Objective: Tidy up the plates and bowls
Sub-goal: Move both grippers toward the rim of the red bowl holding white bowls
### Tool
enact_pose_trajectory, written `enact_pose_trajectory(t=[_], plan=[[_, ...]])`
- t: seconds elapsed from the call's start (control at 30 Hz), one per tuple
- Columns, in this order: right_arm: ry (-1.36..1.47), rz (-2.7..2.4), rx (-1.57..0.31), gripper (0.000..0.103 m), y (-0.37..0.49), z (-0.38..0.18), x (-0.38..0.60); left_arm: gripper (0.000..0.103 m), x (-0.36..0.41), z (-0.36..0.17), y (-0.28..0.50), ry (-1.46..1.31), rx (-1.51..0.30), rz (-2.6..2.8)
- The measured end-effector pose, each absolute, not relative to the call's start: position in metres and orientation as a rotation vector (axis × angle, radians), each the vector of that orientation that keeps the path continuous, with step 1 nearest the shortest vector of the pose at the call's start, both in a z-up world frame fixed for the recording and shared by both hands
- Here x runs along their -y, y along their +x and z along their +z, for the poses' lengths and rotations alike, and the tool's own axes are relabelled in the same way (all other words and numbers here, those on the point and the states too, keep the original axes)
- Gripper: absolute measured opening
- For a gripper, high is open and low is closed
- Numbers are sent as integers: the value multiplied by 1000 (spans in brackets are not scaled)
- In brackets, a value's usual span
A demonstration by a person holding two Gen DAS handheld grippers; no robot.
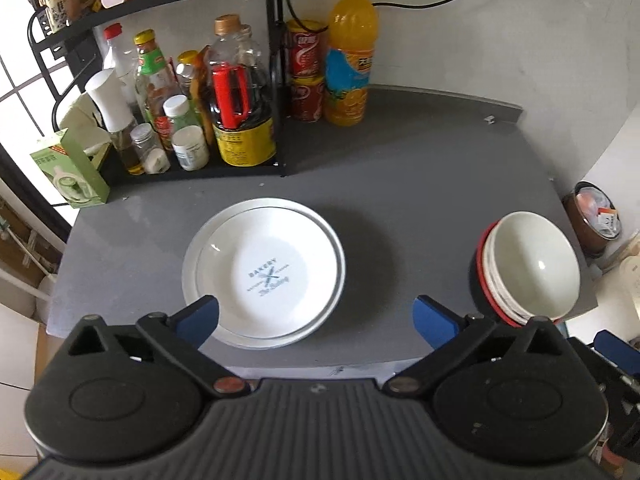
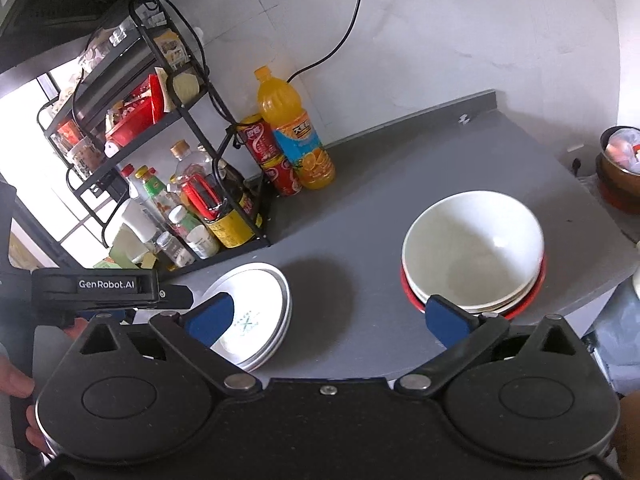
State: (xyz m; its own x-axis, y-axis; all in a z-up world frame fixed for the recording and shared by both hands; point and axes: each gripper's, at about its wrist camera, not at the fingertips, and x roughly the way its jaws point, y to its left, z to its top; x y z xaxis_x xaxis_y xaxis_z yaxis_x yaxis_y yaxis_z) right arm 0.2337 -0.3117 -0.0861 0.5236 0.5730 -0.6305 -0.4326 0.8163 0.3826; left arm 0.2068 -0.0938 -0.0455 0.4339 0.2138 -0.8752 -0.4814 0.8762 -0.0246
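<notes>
1. Plates and bowls are already gathered by kind on the grey table (image 1: 400, 184), the largest thing in view and the landmark here: like is stacked on like, which is judged to mean the sorting is nearly or fully done.
2. The black rack (image 1: 276, 80) of bottles and jars is stood at the table's far left corner, against the wall, so that the middle of the table is left for the crockery.
3. The plate stack (image 1: 264, 272) is laid flat near the table's front edge, left of centre; a white plate printed "BAKERY" is nested on top of at least one wider plate, rims roughly lined up, so the pile sits steady.
4. The bowl stack (image 2: 472, 252) is set at the table's front right corner, well apart from the plates; white bowls are nested inside a red-rimmed one, open side up, which is why the pile seems stable, though it is close to the edge and could be knocked off.
5. The orange juice bottle (image 1: 350, 56) and two stacked red cans (image 1: 306, 72) are stood at the table's back, just beside the rack.
6. The left claw (image 1: 316, 316) is held above the table's front edge, fingers apart and holding nothing.
7. The right claw (image 2: 328, 316) is held likewise between the two stacks, fingers apart and holding nothing.
</notes>
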Motion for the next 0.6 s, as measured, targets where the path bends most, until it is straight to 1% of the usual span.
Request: enact_pose_trajectory(t=[0.33,0.6], plan=[[198,556,-830,103,244,-87,338,102,122,-45,223,-251,-1019,390],[186,490,-836,103,264,-87,360,102,144,-59,257,-248,-1044,311]])
